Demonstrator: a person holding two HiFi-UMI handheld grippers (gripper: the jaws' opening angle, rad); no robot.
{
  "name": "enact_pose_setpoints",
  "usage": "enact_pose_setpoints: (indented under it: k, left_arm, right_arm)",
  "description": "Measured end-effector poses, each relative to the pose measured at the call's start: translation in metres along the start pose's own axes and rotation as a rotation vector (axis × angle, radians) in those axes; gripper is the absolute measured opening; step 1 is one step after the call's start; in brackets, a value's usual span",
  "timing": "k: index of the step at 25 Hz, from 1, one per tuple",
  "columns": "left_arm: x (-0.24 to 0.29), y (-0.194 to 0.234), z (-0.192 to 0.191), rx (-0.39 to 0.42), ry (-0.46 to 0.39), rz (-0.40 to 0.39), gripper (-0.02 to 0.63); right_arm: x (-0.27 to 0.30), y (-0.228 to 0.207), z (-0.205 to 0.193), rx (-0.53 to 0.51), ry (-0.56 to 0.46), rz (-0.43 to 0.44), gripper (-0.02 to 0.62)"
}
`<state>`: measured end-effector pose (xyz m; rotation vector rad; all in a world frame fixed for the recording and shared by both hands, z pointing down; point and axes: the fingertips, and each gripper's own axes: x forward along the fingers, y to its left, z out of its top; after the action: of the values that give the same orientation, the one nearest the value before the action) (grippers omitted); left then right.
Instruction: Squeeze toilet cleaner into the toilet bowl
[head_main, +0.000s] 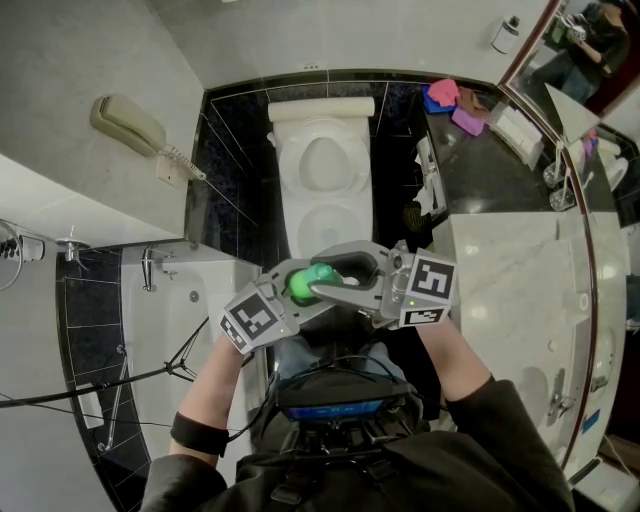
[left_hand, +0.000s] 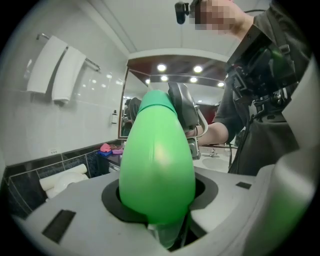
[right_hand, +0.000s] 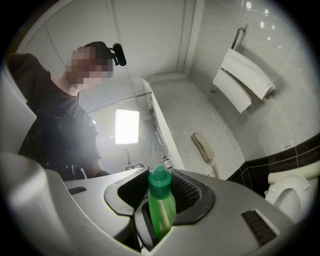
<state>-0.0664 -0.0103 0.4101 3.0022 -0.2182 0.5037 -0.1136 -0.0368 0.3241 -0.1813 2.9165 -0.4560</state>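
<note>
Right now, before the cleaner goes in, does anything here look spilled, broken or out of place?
Nothing stands out. The green plastic squeeze bottle is gripped by the left hand-held gripper and the right hand-held gripper, with no spilled liquid in sight, and the white ceramic toilet looks intact.

- My left gripper (head_main: 290, 297) reaches in from the left, its jaws clamped on the fat end of the bottle (head_main: 312, 279).
- My right gripper (head_main: 352, 278) meets it from the right, its jaws closed round the bottle below the cap.
- The two grippers sit nose to nose, close in front of my chest.
- My left hand (head_main: 222, 355) grips its handle from below; the forearm is bare, with a dark band (head_main: 195, 432) around it.
- My right hand (head_main: 440, 335) does the same; its forearm runs back into a dark sleeve (head_main: 495, 405).
</note>
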Motion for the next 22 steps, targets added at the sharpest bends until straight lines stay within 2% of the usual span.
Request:
enact_pose_setpoints:
  k: [7, 11, 14, 19, 22]
  left_arm:
    - [0.009, 0.031, -0.015, 0.090, 0.059, 0.280, 0.192]
    - [0.012, 0.046, -0.042, 0.084, 0.110, 0.456, 0.192]
    - [0.014, 0.055, -0.055, 0.114, 0.157, 0.562, 0.192]
    - [0.015, 0.063, -0.068, 0.163, 0.217, 0.669, 0.190]
    - [0.016, 0.063, -0.072, 0.159, 0.223, 0.683, 0.191]
  right_arm:
    - [-0.007, -0.022, -0.018, 0.130, 0.050, -0.125, 0.158]
    - [-0.010, -0.031, -0.030, 0.261, 0.091, -0.195, 0.158]
    - [-0.015, -0.041, -0.043, 0.338, 0.123, -0.266, 0.158]
    - [-0.021, -0.049, -0.056, 0.433, 0.149, -0.355, 0.156]
    - [-0.022, -0.050, -0.061, 0.455, 0.160, -0.372, 0.160]
